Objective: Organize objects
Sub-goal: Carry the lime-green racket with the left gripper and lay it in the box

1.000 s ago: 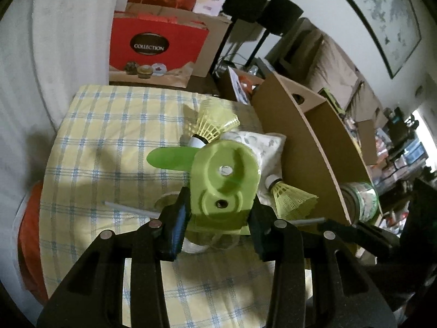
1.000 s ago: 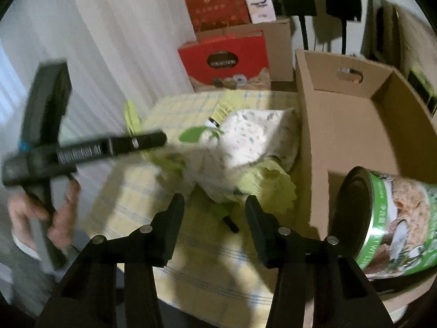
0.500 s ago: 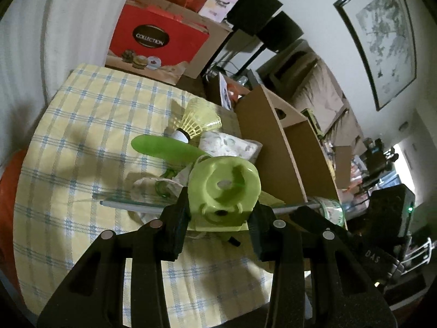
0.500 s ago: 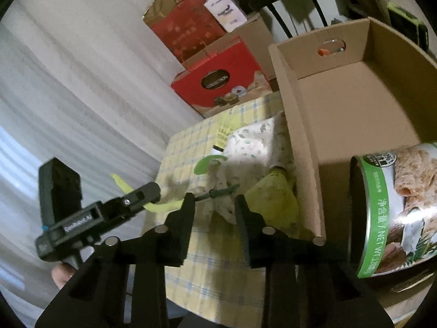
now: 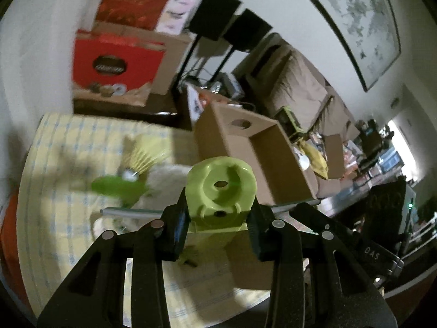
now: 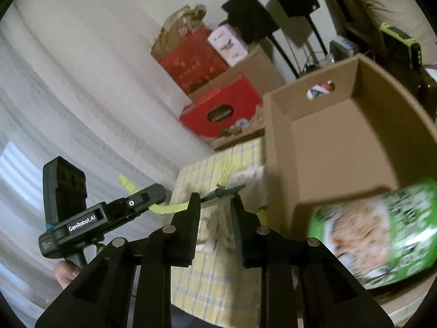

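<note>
My left gripper (image 5: pixel 218 211) is shut on a lime green plastic gadget (image 5: pixel 221 188), held up above the yellow checked tablecloth (image 5: pixel 54 218). My right gripper (image 6: pixel 215 199) has a thin stick (image 6: pixel 228 190) pinched at its fingertips, and its jaws are still closing on it. In the left wrist view that stick (image 5: pixel 128 212) runs across behind my left fingers. On the cloth lie a yellow shuttlecock (image 5: pixel 144 155) and a white patterned pouch (image 5: pixel 169 177). An open cardboard box (image 6: pixel 341 150) stands just right of them. The picture is blurred by motion.
A green-labelled can (image 6: pixel 377 232) sits low at the right, close to the box's near corner. Red gift boxes (image 6: pixel 218 114) and cartons are stacked by the wall behind the table. A person's hand (image 6: pixel 65 273) holds the left gripper's handle. A sofa and clutter lie beyond the box.
The right jaws closed around the thin stick and lifted it off the cloth. Both grippers rose, and the left one carried the green gadget nearer the box.
</note>
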### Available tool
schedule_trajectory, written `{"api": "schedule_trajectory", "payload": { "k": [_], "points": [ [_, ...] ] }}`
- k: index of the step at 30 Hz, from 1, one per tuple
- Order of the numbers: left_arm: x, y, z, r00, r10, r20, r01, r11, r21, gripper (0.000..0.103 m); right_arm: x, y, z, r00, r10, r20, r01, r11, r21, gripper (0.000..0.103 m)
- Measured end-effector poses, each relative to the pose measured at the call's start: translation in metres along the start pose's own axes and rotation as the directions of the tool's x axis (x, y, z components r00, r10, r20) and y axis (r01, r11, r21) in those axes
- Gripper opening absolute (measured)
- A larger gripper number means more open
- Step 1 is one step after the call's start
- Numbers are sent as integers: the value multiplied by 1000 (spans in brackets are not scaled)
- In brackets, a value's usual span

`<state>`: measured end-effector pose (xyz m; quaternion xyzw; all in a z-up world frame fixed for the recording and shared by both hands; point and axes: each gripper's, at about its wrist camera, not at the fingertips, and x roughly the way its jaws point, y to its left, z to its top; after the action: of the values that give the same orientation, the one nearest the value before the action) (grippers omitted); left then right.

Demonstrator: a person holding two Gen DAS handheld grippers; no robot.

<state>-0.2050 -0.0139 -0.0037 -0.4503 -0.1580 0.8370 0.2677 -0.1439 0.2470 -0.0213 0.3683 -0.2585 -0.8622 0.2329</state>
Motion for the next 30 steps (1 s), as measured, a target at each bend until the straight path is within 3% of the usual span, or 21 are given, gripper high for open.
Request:
{"api": "schedule_trajectory", "payload": {
  "k": [9, 17, 23, 26, 30],
  "points": [
    [37, -82, 33, 998, -38, -46, 45, 986, 163, 35, -54, -46, 28, 992, -37, 123, 27, 997, 79, 23],
    [91, -128, 41, 988, -83, -132, 113, 965, 238, 35, -84, -102, 38, 984, -76, 164, 45, 983, 181, 23],
    [126, -157, 46, 977, -76, -200, 138, 937, 321, 35, -85, -130, 36, 981, -100, 165, 61, 973, 224, 23],
    [140, -172, 48, 968, -61, -243, 153, 910, 384, 35, -82, -141, 35, 982, -111, 153, 72, 969, 237, 23],
    [152, -183, 48, 968, 2, -251, 118, 878, 463, 34, -78, -152, 32, 984, -129, 124, 96, 966, 240, 23]
  ]
}}
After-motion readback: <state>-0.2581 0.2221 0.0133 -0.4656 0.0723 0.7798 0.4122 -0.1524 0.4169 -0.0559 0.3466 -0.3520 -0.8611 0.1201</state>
